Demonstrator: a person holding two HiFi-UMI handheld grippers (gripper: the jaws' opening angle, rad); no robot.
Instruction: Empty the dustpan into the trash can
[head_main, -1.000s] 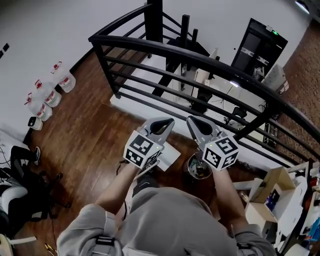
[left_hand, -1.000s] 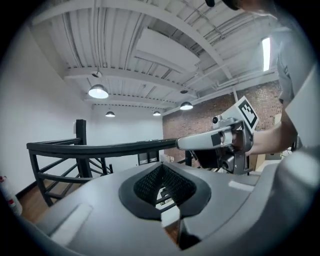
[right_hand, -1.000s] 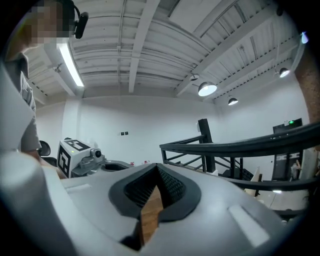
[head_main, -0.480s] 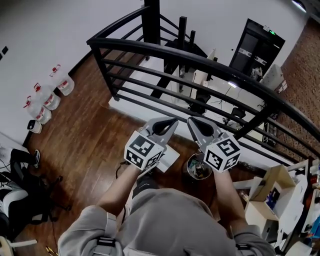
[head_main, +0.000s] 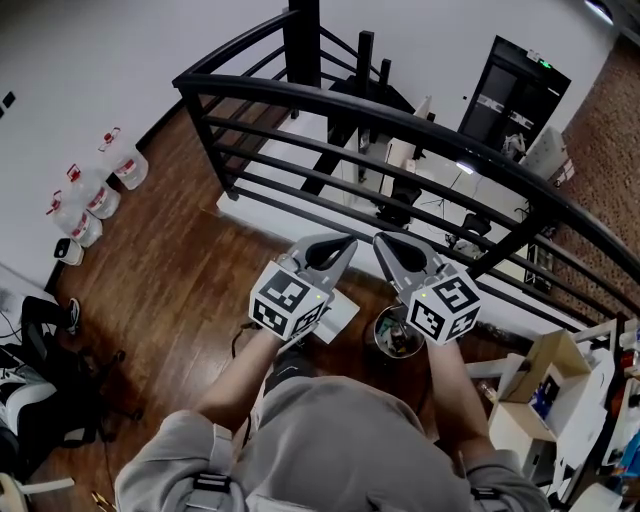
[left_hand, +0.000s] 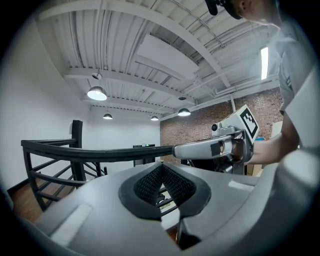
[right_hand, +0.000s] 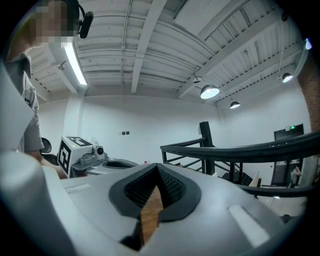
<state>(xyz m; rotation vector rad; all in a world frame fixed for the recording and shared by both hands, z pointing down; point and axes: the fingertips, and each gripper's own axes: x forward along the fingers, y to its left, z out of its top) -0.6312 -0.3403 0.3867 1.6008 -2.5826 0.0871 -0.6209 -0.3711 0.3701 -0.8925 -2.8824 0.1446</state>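
Left gripper and right gripper are held level, side by side above the wood floor. Both claws are closed tip to tip, with nothing in either.

The trash can stands on the floor below the right gripper, with dark rubbish inside. Just beside it lies a white flat thing, half hidden under the left gripper — possibly the dustpan, cannot confirm.

Step, as judged: empty claws fit a pan waiting to be lifted, or one set back down after tipping — so no next move is settled.

Count: two grippers, one trash can, one white flat thing, three jugs by the wall.
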